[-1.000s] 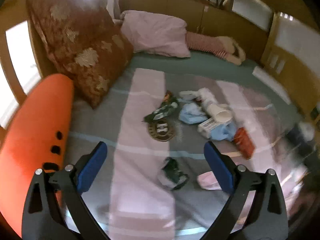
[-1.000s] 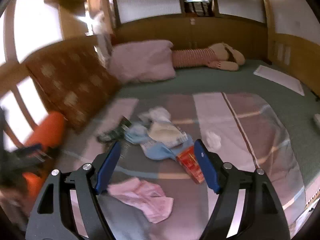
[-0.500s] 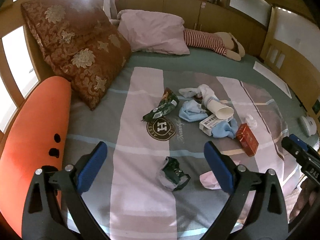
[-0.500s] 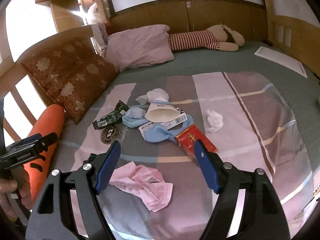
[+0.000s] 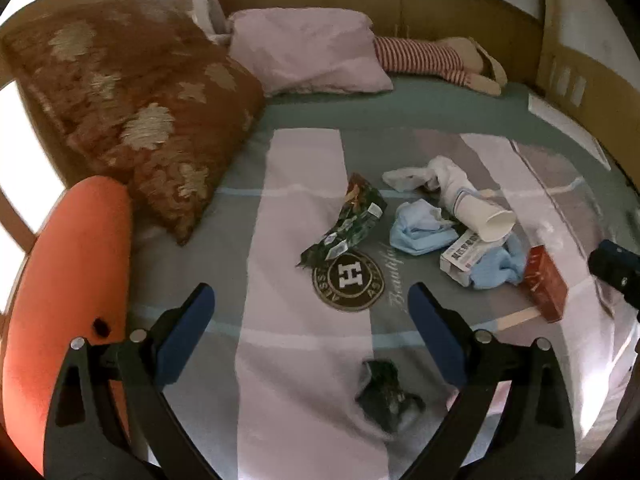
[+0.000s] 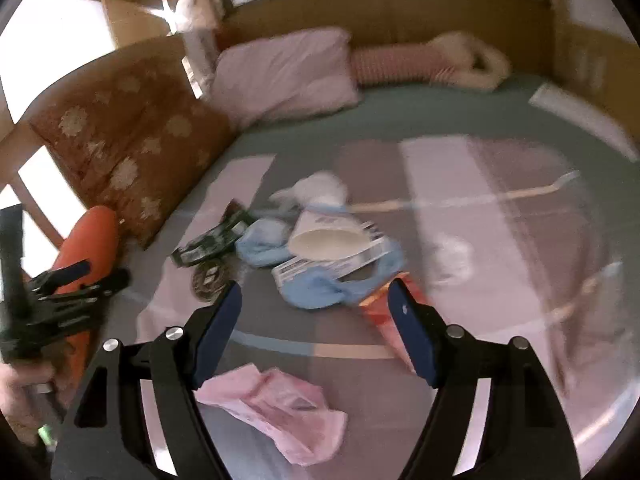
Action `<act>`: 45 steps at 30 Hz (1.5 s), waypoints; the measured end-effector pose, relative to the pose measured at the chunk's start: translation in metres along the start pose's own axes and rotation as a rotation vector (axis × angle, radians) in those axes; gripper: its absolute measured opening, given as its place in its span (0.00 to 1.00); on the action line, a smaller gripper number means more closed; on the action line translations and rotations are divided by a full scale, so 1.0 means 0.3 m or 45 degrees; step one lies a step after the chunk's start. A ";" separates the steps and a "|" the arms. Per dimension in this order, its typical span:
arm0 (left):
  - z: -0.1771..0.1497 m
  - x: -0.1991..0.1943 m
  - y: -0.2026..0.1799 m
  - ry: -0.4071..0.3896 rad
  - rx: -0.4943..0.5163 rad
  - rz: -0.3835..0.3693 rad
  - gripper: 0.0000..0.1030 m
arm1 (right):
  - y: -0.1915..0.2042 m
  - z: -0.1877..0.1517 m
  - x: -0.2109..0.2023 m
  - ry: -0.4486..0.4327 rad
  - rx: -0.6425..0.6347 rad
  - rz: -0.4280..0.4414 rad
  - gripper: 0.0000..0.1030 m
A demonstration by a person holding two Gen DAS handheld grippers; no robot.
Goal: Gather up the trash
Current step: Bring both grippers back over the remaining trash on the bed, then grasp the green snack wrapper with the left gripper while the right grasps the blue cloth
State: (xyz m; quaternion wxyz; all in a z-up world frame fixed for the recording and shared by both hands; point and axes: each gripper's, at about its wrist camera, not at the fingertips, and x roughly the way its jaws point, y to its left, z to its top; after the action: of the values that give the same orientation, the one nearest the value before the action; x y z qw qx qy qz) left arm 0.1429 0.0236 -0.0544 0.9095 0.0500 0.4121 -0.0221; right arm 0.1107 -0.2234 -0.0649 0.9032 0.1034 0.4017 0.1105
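Both grippers hang over the near edge of the bed (image 5: 440,112), and both are empty. The left gripper (image 5: 310,320) has its blue pads spread wide, nothing between them, with a crumpled dark green wrapper (image 5: 384,394) lying on the striped cover (image 5: 300,360) just below that gap, close to the near edge. The right gripper (image 6: 314,318) is just as wide and grips nothing; a crumpled pink paper (image 6: 280,408) lies right under it by the near edge. Out in the middle of the cover sits the main heap of trash: a second green wrapper (image 5: 352,216) above the round printed badge (image 5: 349,280), a paper cup (image 5: 486,216) on its side, its mouth facing the near edge, touching a white carton (image 5: 464,254), blue cloths (image 5: 420,228) around them, and a red box (image 5: 546,284) on the heap's right. A white crumpled tissue (image 6: 452,256) lies apart, further right. Along the left edge: a brown patterned cushion (image 5: 140,120) and an orange bolster (image 5: 68,280). A pink pillow (image 5: 308,56) and a striped soft toy (image 5: 432,60) lie at the far edge.
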 end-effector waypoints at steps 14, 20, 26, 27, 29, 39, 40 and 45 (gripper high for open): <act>0.074 0.357 -0.022 0.163 0.094 0.025 0.74 | 0.093 -0.002 0.417 0.314 -0.437 -0.234 0.53; 0.048 0.412 -0.039 0.223 0.114 -0.083 0.07 | 0.085 0.004 0.427 0.361 -0.395 -0.211 0.04; 0.098 0.203 -0.022 0.079 0.053 -0.144 0.06 | 0.104 0.099 0.162 0.180 -0.259 -0.014 0.04; 0.103 0.146 -0.014 0.055 0.027 -0.168 0.06 | 0.096 0.118 0.093 0.126 -0.212 0.047 0.04; 0.103 0.037 -0.009 -0.001 0.005 -0.206 0.06 | 0.075 0.137 -0.017 0.043 -0.142 0.116 0.04; -0.083 -0.360 -0.110 -0.164 0.047 -0.348 0.06 | 0.015 -0.022 -0.330 -0.158 0.079 0.231 0.04; -0.109 -0.360 -0.122 -0.152 0.047 -0.344 0.06 | 0.018 -0.041 -0.331 -0.155 0.087 0.221 0.04; -0.146 -0.309 -0.160 -0.093 0.083 -0.344 0.06 | 0.040 -0.079 -0.293 -0.114 0.063 0.191 0.04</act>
State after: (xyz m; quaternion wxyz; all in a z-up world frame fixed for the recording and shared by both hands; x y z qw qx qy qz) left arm 0.0451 -0.0194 -0.0170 0.9105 0.0228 0.3808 -0.1598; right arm 0.0342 -0.2345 -0.0152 0.9066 0.1604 0.3547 0.1631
